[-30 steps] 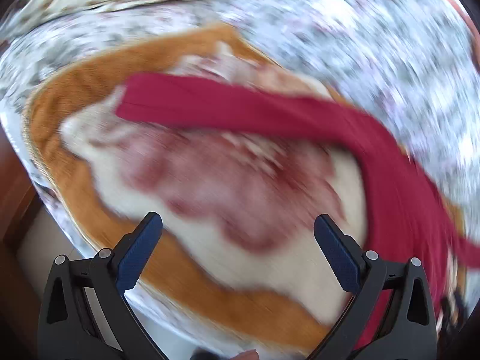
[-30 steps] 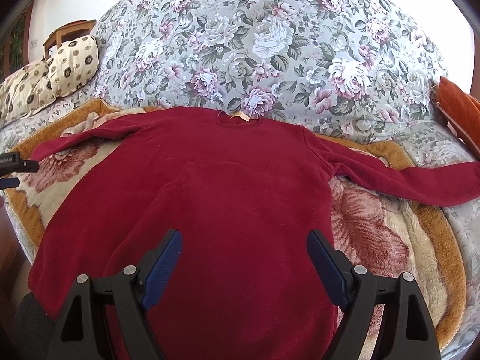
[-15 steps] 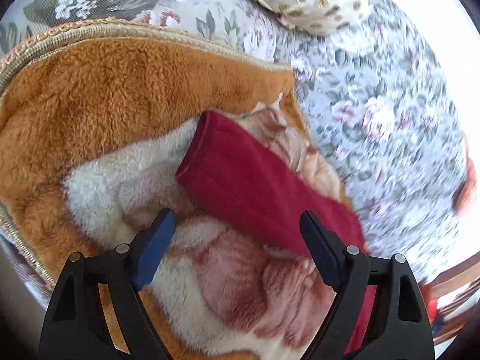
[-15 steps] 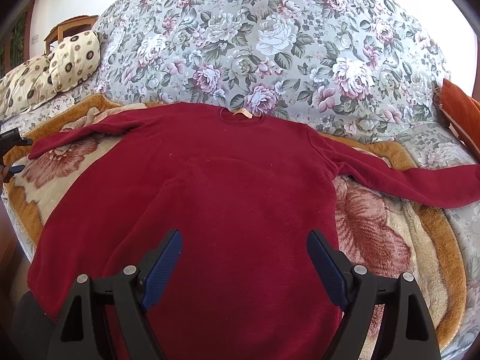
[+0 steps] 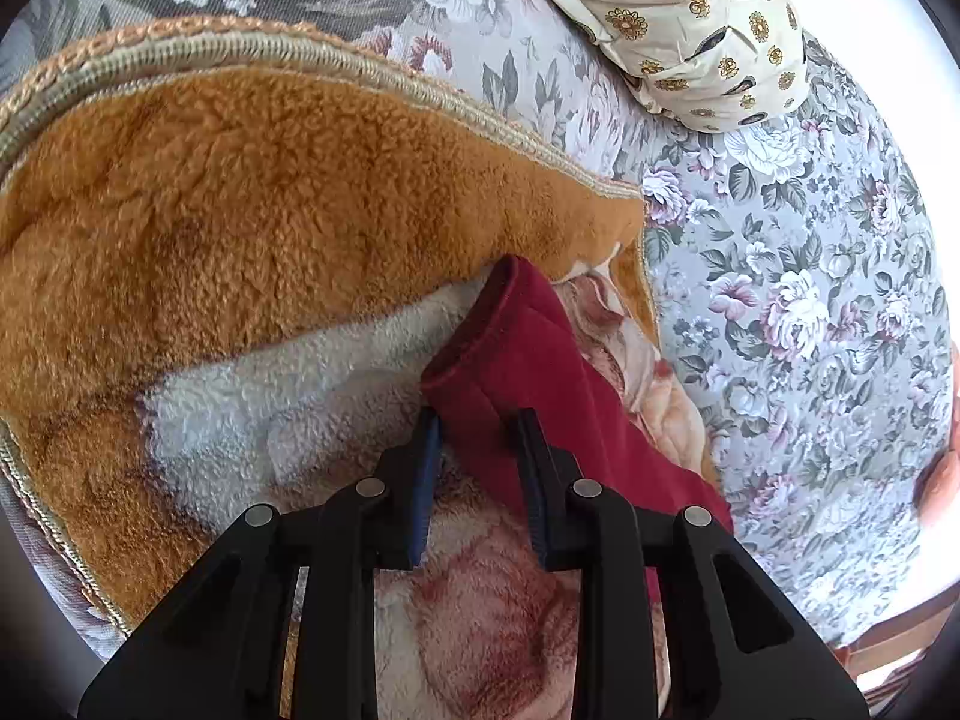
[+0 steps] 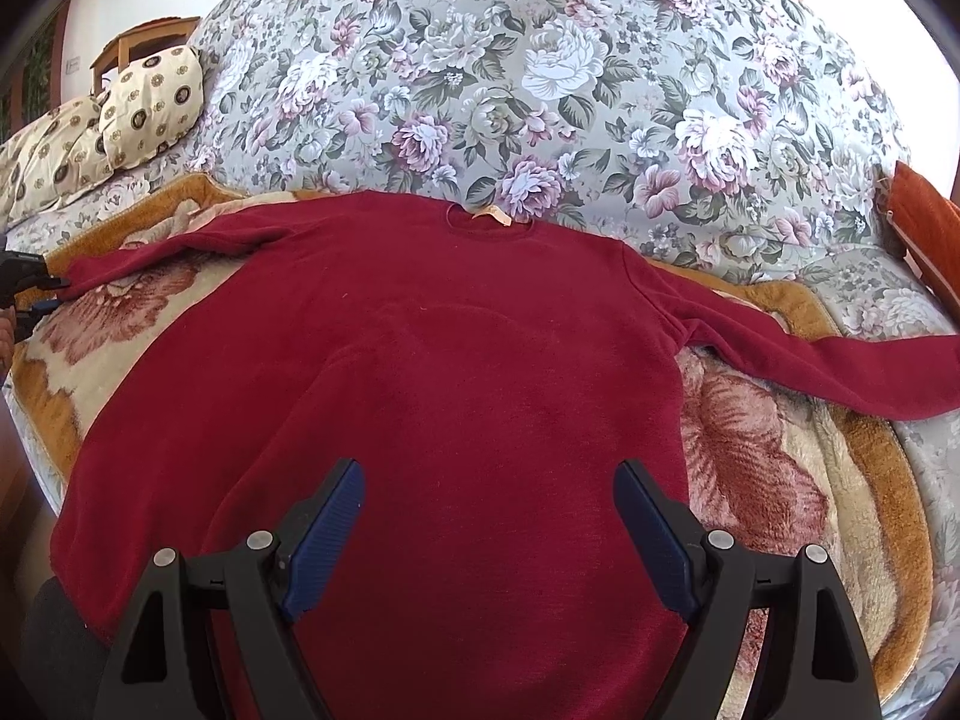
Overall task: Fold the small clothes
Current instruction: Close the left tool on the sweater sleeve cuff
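Note:
A dark red long-sleeved sweater (image 6: pixel 450 360) lies flat on a plush orange and cream blanket (image 6: pixel 780 480), collar away from me and both sleeves spread out. In the left wrist view its left sleeve cuff (image 5: pixel 516 324) lies between the narrow jaws of my left gripper (image 5: pixel 477 420). Those jaws are closing, and both pads touch the red fabric just behind the cuff. The same gripper (image 6: pixel 30 294) shows at the far left of the right wrist view, at the sleeve's end. My right gripper (image 6: pixel 489 480) hangs open over the sweater's lower body with nothing between its fingers.
The blanket (image 5: pixel 240 210) lies on a floral bedspread (image 6: pixel 540 90). Cream patterned pillows (image 6: pixel 150 102) sit at the back left, one pillow (image 5: pixel 690 18) close to the left gripper. An orange cushion (image 6: pixel 924 216) is at the right edge. A wooden chair (image 6: pixel 144 39) stands behind the pillows.
My left gripper swung to the sleeve's cuff, rolled, and narrowed its jaws from wide open down onto the fabric. The right gripper and the sweater's body have stayed put.

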The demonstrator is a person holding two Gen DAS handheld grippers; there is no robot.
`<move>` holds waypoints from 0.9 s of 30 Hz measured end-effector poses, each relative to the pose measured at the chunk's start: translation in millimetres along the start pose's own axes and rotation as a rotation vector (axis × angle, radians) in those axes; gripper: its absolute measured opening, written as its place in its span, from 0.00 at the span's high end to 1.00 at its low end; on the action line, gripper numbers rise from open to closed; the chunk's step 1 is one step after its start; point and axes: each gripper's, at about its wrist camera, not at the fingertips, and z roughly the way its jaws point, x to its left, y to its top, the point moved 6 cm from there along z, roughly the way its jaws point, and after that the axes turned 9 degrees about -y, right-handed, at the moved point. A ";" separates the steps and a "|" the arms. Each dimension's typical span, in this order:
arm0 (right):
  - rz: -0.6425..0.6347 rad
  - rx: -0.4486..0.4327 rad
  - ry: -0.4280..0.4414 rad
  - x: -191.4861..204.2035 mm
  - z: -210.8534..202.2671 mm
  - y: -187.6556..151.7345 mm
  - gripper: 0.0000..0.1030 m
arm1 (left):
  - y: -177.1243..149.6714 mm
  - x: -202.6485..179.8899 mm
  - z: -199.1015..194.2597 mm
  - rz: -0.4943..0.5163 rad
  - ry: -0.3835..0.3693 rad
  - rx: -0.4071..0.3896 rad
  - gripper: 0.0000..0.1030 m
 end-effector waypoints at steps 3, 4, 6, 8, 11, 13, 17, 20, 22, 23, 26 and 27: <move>-0.001 -0.002 0.001 0.4 -0.4 -0.2 0.19 | 1.0 8.7 0.2 -0.052 -0.006 -0.029 0.76; 0.001 -0.001 0.001 0.5 -0.4 -0.3 0.19 | 0.8 10.1 0.3 -0.059 -0.011 -0.040 0.76; 0.007 0.002 0.004 0.0 0.0 -0.7 0.19 | 0.8 11.3 0.5 -0.068 -0.037 -0.061 0.69; 0.007 0.007 0.006 -0.2 0.7 -1.0 0.19 | 1.3 9.2 1.6 -0.077 -0.067 -0.074 0.57; 0.003 0.009 0.007 0.7 1.4 -0.8 0.19 | 2.8 1.4 1.8 -0.081 -0.121 -0.084 0.37; 0.000 0.011 0.006 1.4 1.9 -1.0 0.19 | 3.5 -2.2 3.4 -0.091 -0.137 -0.076 0.34; -0.001 0.010 0.005 1.4 1.8 -0.9 0.19 | 3.9 -4.0 2.9 -0.127 -0.234 -0.042 0.35; -0.002 0.011 0.005 1.5 2.0 -1.0 0.19 | 5.3 -3.5 -9.3 -0.163 -0.325 -0.064 0.47; -0.006 0.013 0.002 2.2 1.8 -1.0 0.19 | 5.9 -2.2 -18.0 -0.179 -0.349 -0.096 0.47; -0.008 0.013 0.001 2.2 1.4 -0.5 0.19 | 5.5 -0.7 -23.0 -0.182 -0.355 -0.117 0.47; -0.016 0.012 -0.003 3.2 1.0 0.1 0.19 | 3.1 -1.5 -24.3 -0.164 -0.362 -0.126 0.47; -0.017 0.012 -0.004 3.5 1.1 0.3 0.19 | 2.9 -2.3 -22.4 -0.152 -0.352 -0.124 0.47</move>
